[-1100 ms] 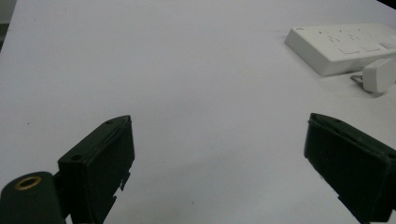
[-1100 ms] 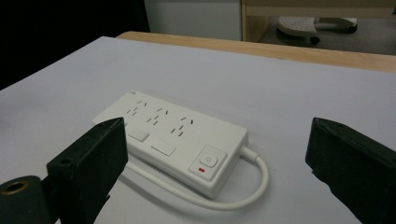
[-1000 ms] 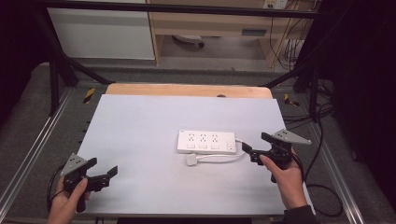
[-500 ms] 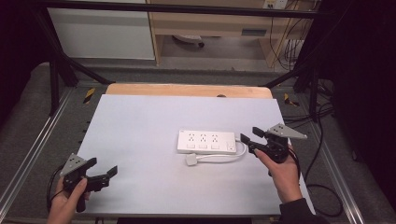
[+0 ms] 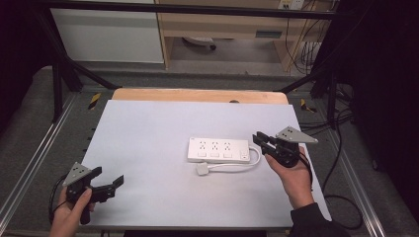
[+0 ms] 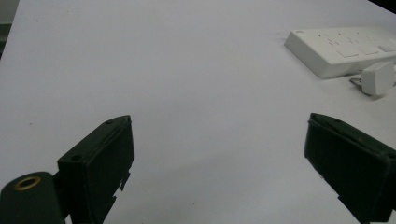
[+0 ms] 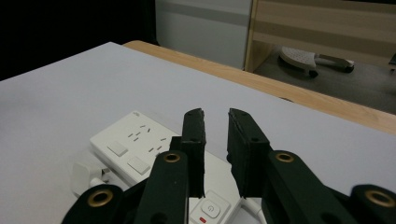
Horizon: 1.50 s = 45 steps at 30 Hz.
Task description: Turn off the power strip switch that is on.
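The left gripper (image 5: 109,185) is resting near the table's (image 5: 148,123) front-left corner, well to the near left of the power strip (image 5: 217,149), its jaws spread wide with nothing between them. The right gripper (image 5: 262,141) is hovering just beside the strip's right end, above the power switch (image 7: 208,208); its jaws have just been closing and are standing nearly together with a slim gap, gripping nothing. Judging by this, the step in hand is readying the narrowed jaws to press that switch, so the next move calls for a short, controlled dip. The loose plug (image 5: 202,169) is lying just in front of the strip. Beyond the strip, bare table is running to the wooden far edge (image 5: 197,95), leaving ample room.
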Motion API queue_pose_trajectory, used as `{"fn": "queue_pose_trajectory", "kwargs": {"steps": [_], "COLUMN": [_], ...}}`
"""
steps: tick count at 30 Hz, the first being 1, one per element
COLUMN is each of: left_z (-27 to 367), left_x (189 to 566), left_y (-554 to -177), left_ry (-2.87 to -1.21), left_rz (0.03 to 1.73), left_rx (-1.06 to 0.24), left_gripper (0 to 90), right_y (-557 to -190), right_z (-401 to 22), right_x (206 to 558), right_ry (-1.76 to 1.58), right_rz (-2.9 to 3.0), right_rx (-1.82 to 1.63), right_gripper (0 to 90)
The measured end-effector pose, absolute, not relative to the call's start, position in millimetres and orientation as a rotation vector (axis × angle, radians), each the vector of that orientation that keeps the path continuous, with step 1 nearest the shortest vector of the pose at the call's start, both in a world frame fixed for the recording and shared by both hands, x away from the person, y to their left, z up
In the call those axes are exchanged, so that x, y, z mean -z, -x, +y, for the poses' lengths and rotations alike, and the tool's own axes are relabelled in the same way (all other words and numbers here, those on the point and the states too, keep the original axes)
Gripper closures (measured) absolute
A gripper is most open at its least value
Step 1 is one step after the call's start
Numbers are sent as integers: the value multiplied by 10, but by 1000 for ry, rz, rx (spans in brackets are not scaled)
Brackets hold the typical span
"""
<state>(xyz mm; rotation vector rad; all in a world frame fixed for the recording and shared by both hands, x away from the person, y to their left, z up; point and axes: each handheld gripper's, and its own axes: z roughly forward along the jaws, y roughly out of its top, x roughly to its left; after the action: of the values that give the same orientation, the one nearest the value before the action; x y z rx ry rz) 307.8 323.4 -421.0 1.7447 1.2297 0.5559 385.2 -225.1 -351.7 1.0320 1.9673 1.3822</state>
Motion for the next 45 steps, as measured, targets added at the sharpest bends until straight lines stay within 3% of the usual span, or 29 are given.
{"fn": "queue_pose_trajectory", "kwargs": {"steps": [5,17,45], "left_z": [3235,3237,3247], "left_x": [4209,4208,4206], "left_y": [-3077,-3076,-3075], "left_ry": [-1742,-1739,-1738], "left_rz": [1231,1233,1234], "left_rx": [-554,-557,-559], "left_gripper": [85,85,85], "right_y": [-3880,-3935,-4038], "right_z": [-2211,-2126,-1884], "right_x": [3520,3536,3668], "right_ry": [-1019,-1023,-1012], "right_rz": [1984,2007,2112], "right_rx": [-1379,-1377,-1342], "right_gripper": [835,887,900]}}
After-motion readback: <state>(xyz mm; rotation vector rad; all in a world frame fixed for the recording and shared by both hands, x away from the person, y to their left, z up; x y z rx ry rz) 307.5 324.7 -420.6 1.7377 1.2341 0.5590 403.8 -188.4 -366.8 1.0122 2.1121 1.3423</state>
